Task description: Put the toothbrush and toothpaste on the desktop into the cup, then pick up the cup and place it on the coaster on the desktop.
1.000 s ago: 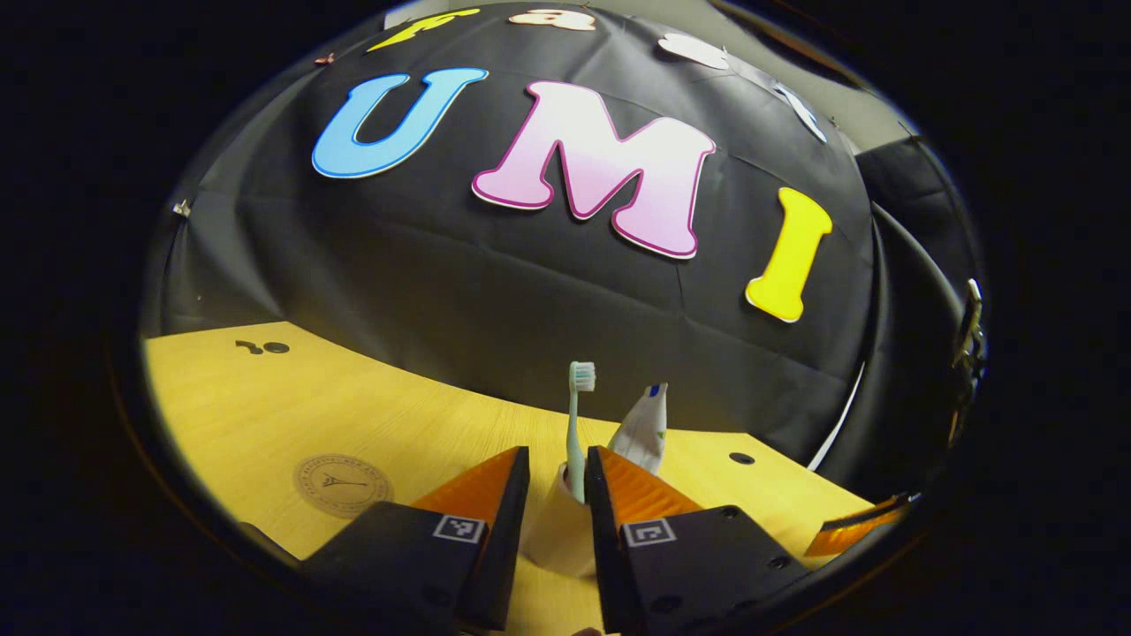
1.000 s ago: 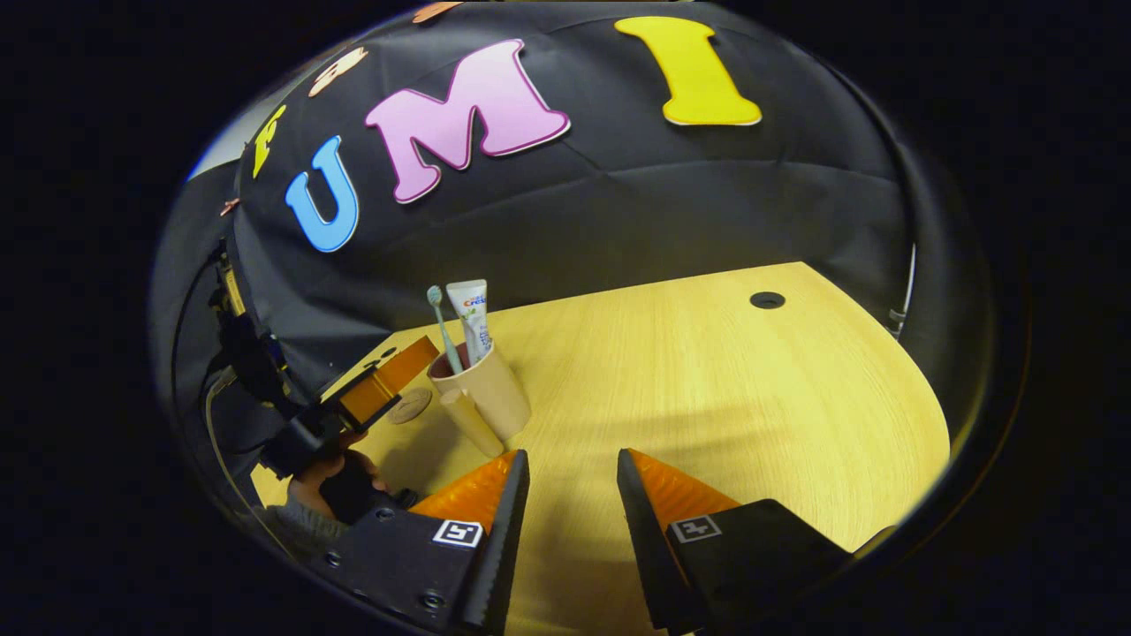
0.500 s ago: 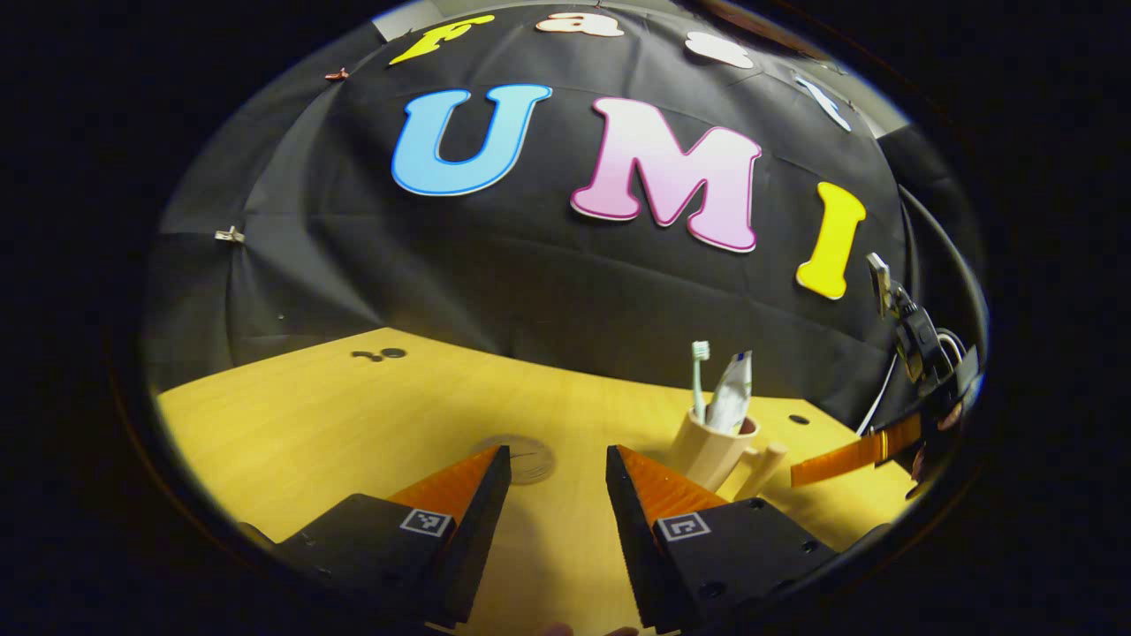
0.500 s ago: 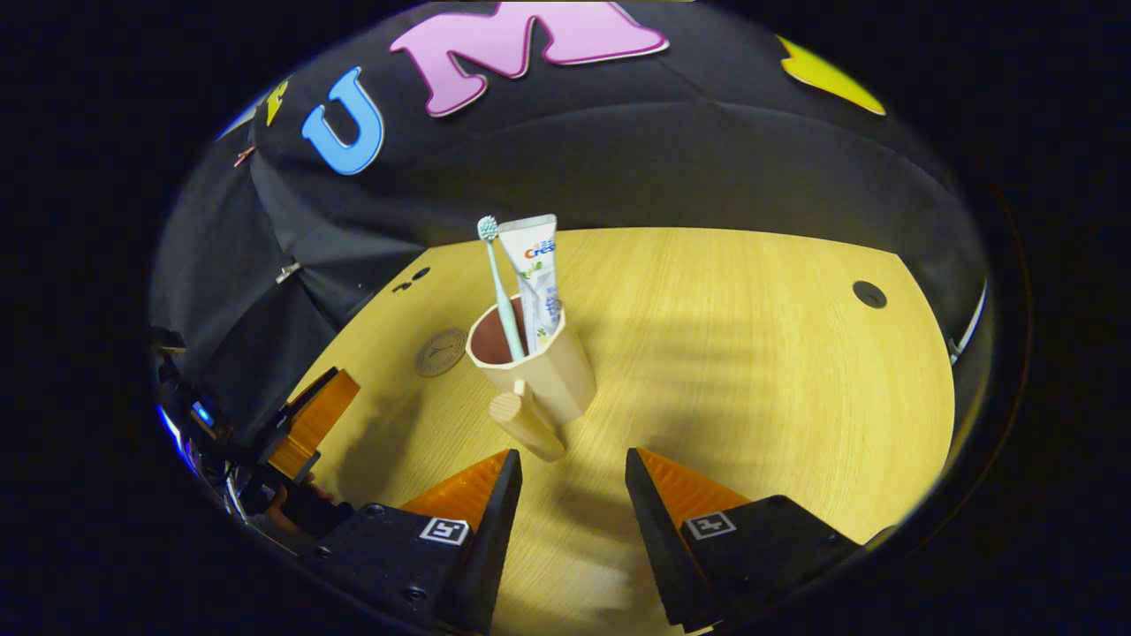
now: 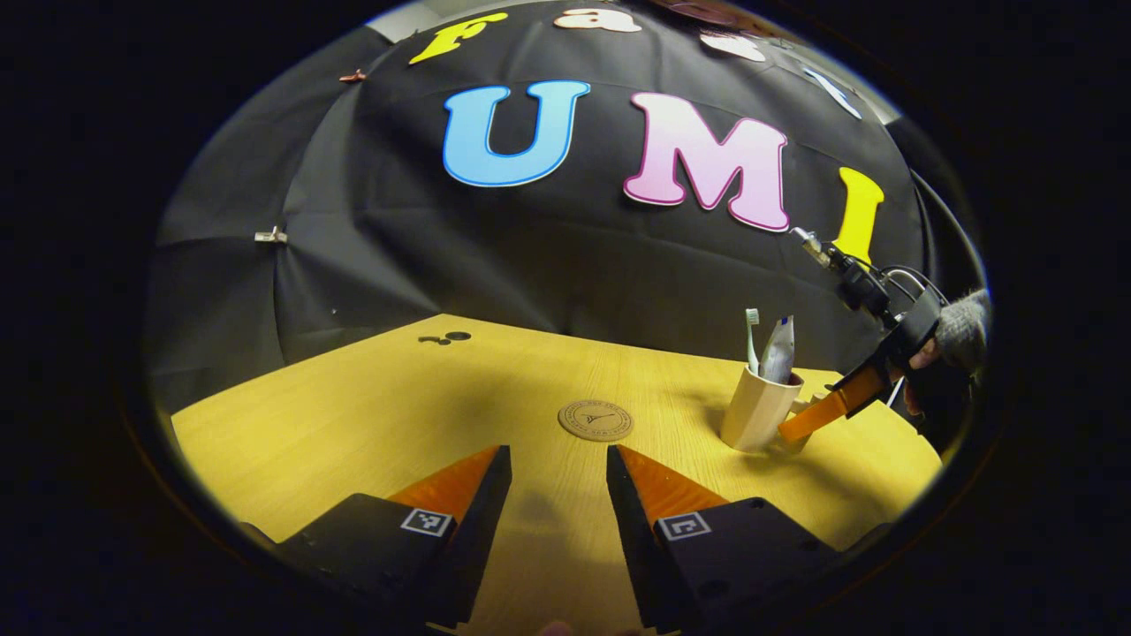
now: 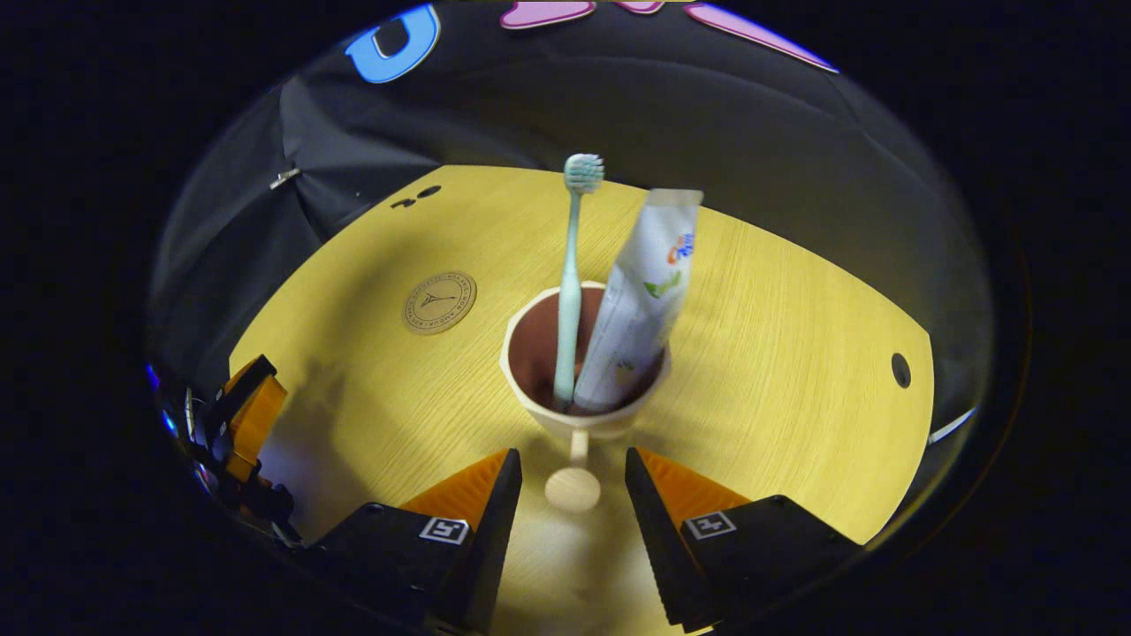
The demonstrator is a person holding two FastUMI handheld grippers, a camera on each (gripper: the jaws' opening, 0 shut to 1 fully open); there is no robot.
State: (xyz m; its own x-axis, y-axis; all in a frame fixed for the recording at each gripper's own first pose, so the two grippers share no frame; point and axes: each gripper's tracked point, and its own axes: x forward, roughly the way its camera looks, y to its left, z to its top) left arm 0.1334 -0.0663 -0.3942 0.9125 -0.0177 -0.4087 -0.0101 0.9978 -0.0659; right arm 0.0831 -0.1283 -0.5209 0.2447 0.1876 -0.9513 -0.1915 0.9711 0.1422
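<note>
A beige cup [image 6: 585,422] stands on the wooden desktop [image 6: 778,353] with a pale green toothbrush [image 6: 570,283] and a white toothpaste tube [image 6: 638,300] upright inside it. Its round handle knob [image 6: 573,488] sits between the fingers of my right gripper [image 6: 573,481], which is open and not pressing on it. In the left gripper view the cup [image 5: 758,408] stands at the right with the right gripper [image 5: 817,415] reaching its handle side, held by a hand [image 5: 928,353]. My left gripper [image 5: 558,468] is open over bare wood, short of the round brown coaster [image 5: 595,420].
The coaster [image 6: 439,301] lies left of and behind the cup in the right gripper view. Small dark holes [image 5: 458,336] [image 6: 900,369] mark the desktop near its far edges. The left gripper [image 6: 243,420] shows at the lower left of the right gripper view.
My left gripper drew back from the cup and swung left to face the coaster. My right gripper closed in on the cup, its fingers now on either side of the handle knob.
</note>
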